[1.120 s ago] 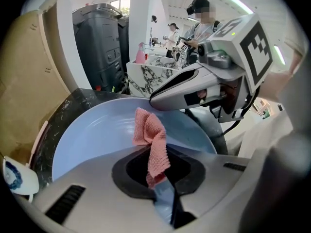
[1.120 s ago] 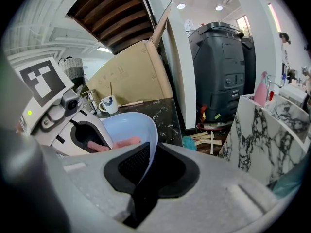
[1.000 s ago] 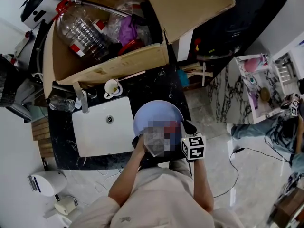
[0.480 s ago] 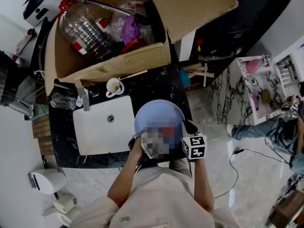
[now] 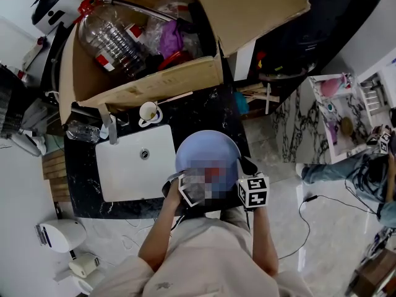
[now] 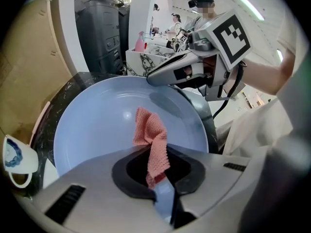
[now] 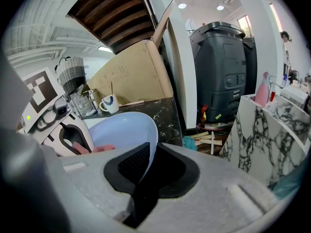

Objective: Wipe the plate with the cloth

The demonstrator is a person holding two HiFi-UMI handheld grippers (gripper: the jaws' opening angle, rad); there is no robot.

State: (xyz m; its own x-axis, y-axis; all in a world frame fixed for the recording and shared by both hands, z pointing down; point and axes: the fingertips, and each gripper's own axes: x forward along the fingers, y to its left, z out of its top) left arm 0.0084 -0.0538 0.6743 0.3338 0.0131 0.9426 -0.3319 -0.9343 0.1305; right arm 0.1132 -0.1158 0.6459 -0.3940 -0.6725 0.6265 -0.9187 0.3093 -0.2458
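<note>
- The left gripper (image 6: pixel 158 176) has its jaws closed on the lower end of a pink knitted cloth (image 6: pixel 151 140). The free upper part of the cloth hangs folded against the inside of the plate.
- The right gripper (image 7: pixel 148 166) has its jaws clamped on the rim of the pale blue plate (image 7: pixel 121 130), one pad on each face, and the plate stands tilted up on its edge.
- In the left gripper view the plate (image 6: pixel 92 130) fills the middle of the frame, and the right gripper (image 6: pixel 151 79) grips its rim at the upper right, with its marker cube (image 6: pixel 228 30) above.
- In the right gripper view the left gripper (image 7: pixel 73 137) shows at the lower left, beside the plate's inner face, with a bit of the cloth (image 7: pixel 99 148) at its jaws.
- In the head view the plate (image 5: pixel 207 150) is at the centre of the frame, over the near edge of a dark marbled counter (image 5: pixel 198 110). A mosaic patch covers its lower part.
- Just left of the plate in the head view is a white sink (image 5: pixel 124 172).
- A white mug (image 5: pixel 146 112) stands on the counter above the sink.
- An open cardboard box (image 5: pixel 154 82) fills the upper left of the head view, with a clear plastic bottle (image 5: pixel 111 33) lying in it.
- A dark grey bin (image 7: pixel 223 76) stands at the upper right of the right gripper view.
</note>
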